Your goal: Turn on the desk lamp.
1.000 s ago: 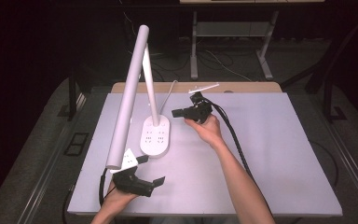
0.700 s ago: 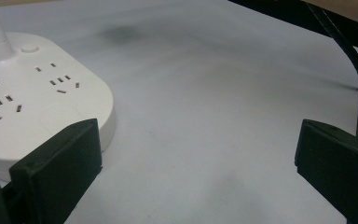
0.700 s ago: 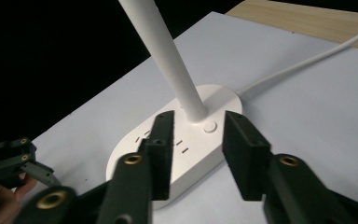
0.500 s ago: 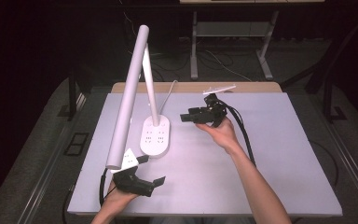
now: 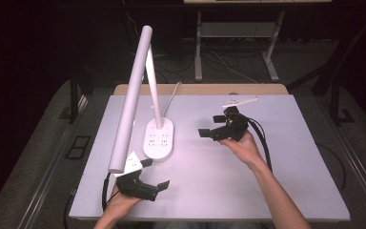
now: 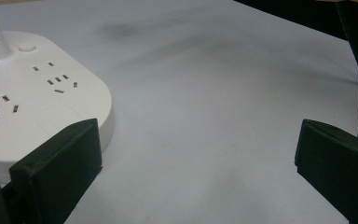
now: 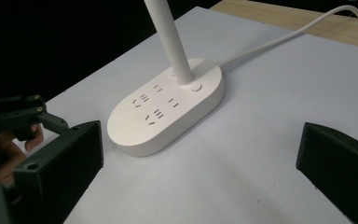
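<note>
White tabletop (image 5: 267, 181) fills the near ground; the left gripper (image 5: 155, 183) rests at its front edge, jaws spread, empty. Farther in, the lamp base (image 5: 158, 140) stands mid-table; the right gripper (image 5: 208, 126), jaws just opened wide, hovers beside it. Dark floor and table legs lie beyond.

A pale lavender-grey rectangular sheet covers the surface (image 5: 267, 191), with a strip of light wood showing along the far edge. On it stands the white oval plastic lamp base (image 5: 159, 140) — a flat slab set with rows of socket slots and two small round buttons beside the stem. A white round cord (image 5: 172, 94) runs from the base toward the far edge — crossing the wooden strip.
</note>
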